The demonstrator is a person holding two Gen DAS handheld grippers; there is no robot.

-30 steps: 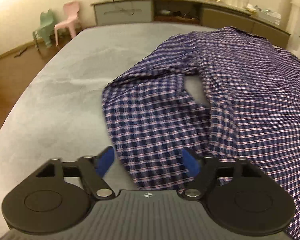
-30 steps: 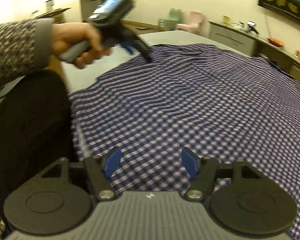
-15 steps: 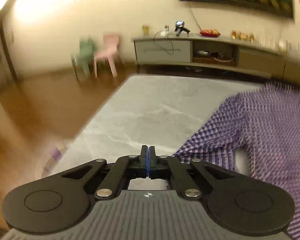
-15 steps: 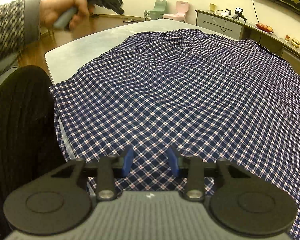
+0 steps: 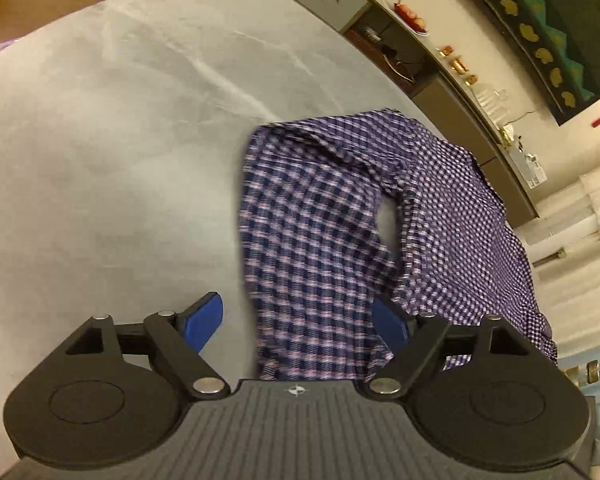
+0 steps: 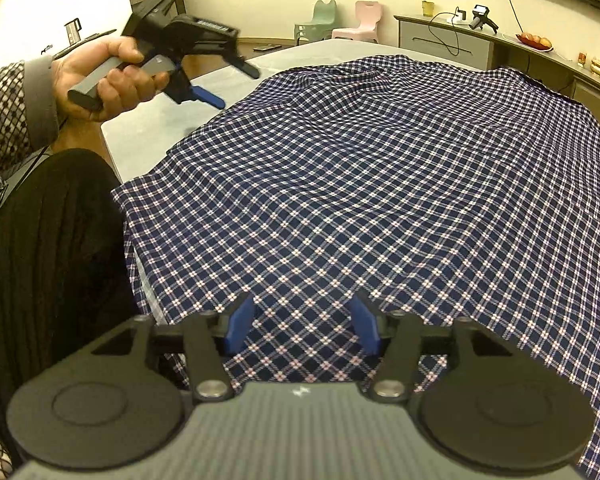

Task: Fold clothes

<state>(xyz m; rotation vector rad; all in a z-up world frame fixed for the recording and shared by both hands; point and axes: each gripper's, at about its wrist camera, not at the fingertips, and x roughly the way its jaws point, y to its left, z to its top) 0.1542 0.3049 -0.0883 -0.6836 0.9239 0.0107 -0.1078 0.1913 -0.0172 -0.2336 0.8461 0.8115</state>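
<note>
A navy checked shirt [image 6: 380, 184] lies spread across a grey table [image 5: 100, 140], its sleeve [image 5: 312, 248] running between the parted jaws of the left gripper [image 5: 298, 320], which have just been opening. The right gripper [image 6: 302, 324], jaws also just widening, hovers apart over the shirt's near hem. A sideboard [image 6: 460, 44] and two small chairs [image 6: 340, 20] line the far wall.
</note>
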